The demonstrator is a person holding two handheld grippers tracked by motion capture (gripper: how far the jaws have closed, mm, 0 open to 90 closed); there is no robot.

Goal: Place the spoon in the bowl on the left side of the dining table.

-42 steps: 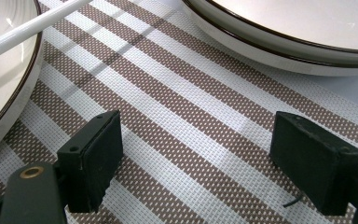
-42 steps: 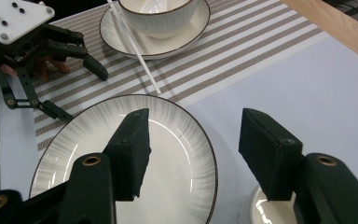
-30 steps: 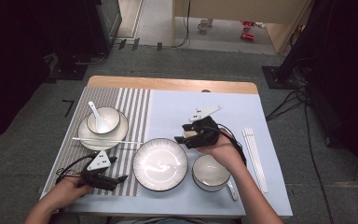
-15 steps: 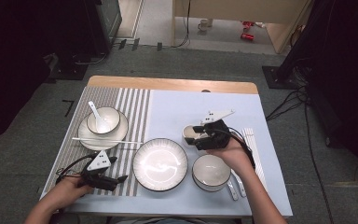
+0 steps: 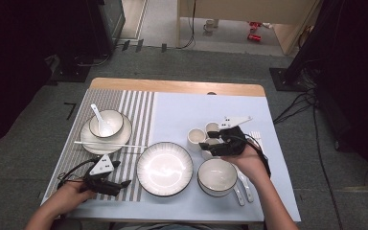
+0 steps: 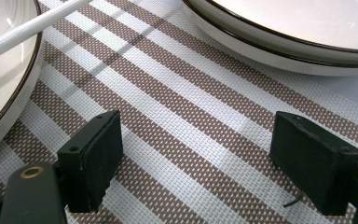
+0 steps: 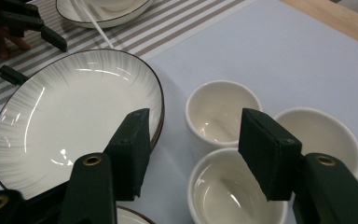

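White ceramic cups [image 7: 222, 113] sit in a tight cluster of three on the pale blue mat, right of the large plate [image 5: 165, 168] and just beyond the near bowl [image 5: 216, 176]. Right gripper [image 7: 192, 149] hovers over them with jaws about half open, holding nothing. To pick one cleanly, I'd straddle a single rim without nudging its neighbours. Left gripper [image 6: 196, 161] rests on the striped mat [image 6: 177, 116], jaws wide and empty

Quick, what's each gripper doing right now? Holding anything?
Left gripper: open, empty, over the striped mat.
Right gripper: open, empty, above the cups.
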